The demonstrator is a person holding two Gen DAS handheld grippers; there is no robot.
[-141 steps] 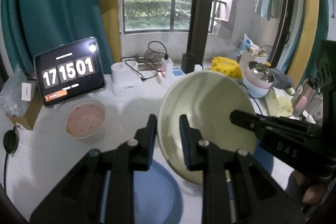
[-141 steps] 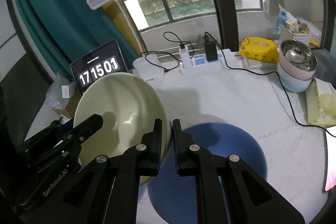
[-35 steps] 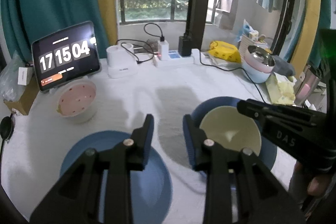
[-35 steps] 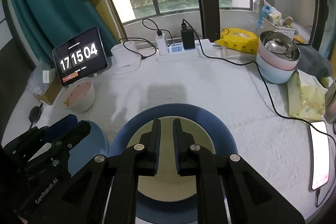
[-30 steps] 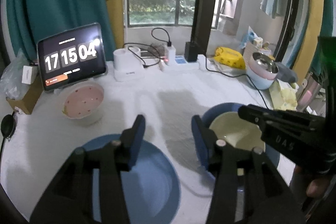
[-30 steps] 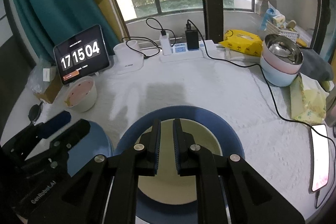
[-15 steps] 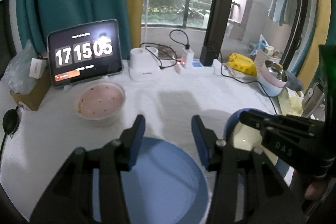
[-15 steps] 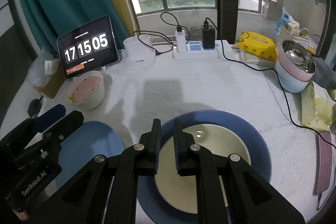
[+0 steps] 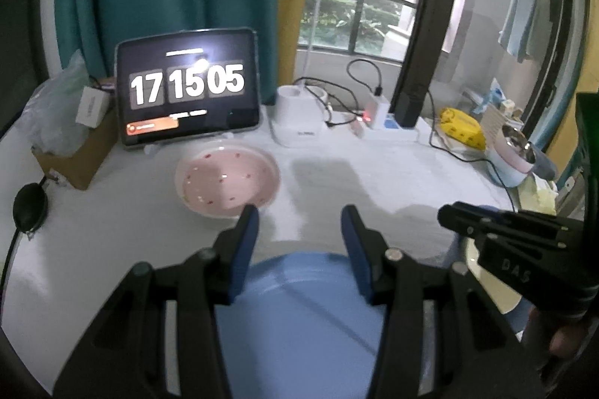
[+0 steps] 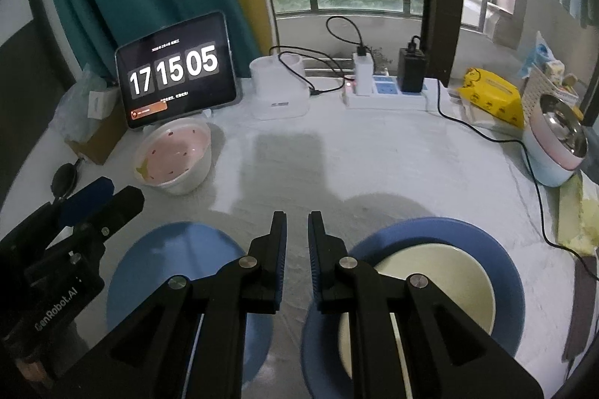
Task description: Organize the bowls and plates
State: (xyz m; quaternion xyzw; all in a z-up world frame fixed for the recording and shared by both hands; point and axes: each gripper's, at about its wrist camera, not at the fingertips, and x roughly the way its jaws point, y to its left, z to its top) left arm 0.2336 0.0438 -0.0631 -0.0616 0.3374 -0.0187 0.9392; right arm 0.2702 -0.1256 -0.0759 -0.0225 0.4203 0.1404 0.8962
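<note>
A pink speckled bowl (image 9: pixel 228 180) stands near the tablet, just beyond my left gripper (image 9: pixel 299 227), which is open and empty above a bare blue plate (image 9: pixel 299 309). In the right wrist view that plate (image 10: pixel 176 260) lies at the left. A second blue plate (image 10: pixel 498 249) at the right holds the cream bowl (image 10: pixel 449 279). My right gripper (image 10: pixel 297 223) hovers shut and empty between the two plates. The left gripper (image 10: pixel 97 197) shows at the left edge, short of the pink bowl (image 10: pixel 176 155).
A tablet clock (image 10: pixel 176 73) stands at the back left beside a cardboard box (image 9: pixel 78 152). A white lamp base (image 10: pixel 279 88), a power strip (image 10: pixel 385 92) with cables and a yellow pack (image 10: pixel 490 96) line the back. Stacked bowls (image 10: pixel 554 144) sit at the right.
Both grippers have slid left across the table. The cream bowl, held in the air by both in the oldest frames, rests in the right blue plate. The pink bowl is closer to the left gripper.
</note>
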